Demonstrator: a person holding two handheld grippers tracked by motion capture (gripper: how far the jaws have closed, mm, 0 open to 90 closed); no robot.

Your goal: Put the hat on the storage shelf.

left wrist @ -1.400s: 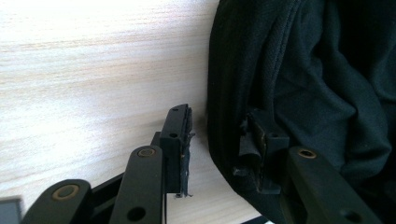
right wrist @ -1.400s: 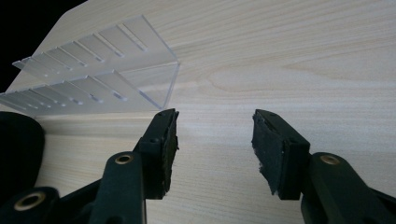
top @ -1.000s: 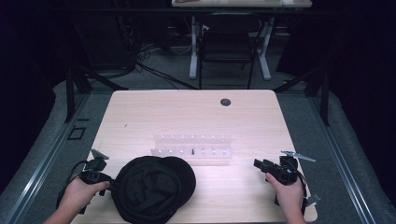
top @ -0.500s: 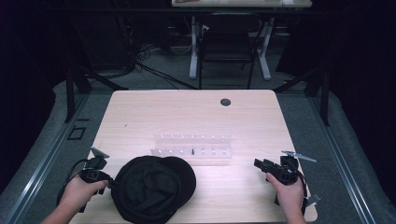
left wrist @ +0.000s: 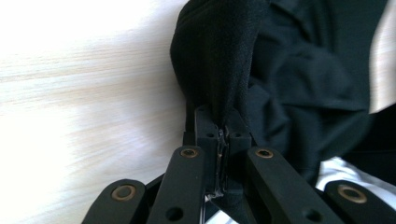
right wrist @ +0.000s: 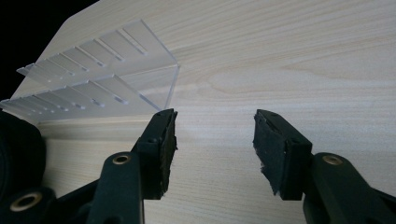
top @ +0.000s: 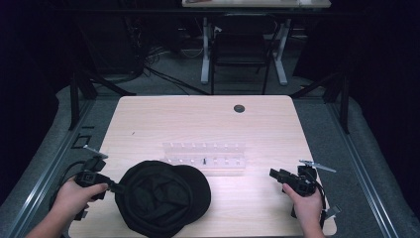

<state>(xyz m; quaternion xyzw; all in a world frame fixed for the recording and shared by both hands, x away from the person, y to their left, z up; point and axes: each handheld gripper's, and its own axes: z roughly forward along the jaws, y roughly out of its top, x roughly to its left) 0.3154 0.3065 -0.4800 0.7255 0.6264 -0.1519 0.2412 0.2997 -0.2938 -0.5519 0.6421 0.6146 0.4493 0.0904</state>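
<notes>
High view: a soft black fabric cap [top: 163,198] lies crown-down at the six o'clock edge of the pale wooden worktop [top: 208,124], its brim pointing toward three o'clock. At its nine o'clock rim the left hand-held gripper [top: 115,186] has just been closing and is now clamped on a fold of the cloth; the left gripper view shows the jaws pressed together with the black fabric [left wrist: 219,70] pinched between the pads and rising out of them. The right hand-held gripper [top: 273,173], at about four o'clock on the worktop, has its jaws standing apart over bare wood, nothing between them, well apart from the cap. A clear slotted acrylic rack [top: 204,157] sits just beyond the cap at twelve o'clock.

Judged from this, the step is lifting the cap by its rim. A thin pinch of loose cloth may slip, so the lift wants to be slow and straight up, the grip kept firm, the free side watched for dragging against the rack. The open right hand-held gripper could take the opposite rim to steady it.
</notes>
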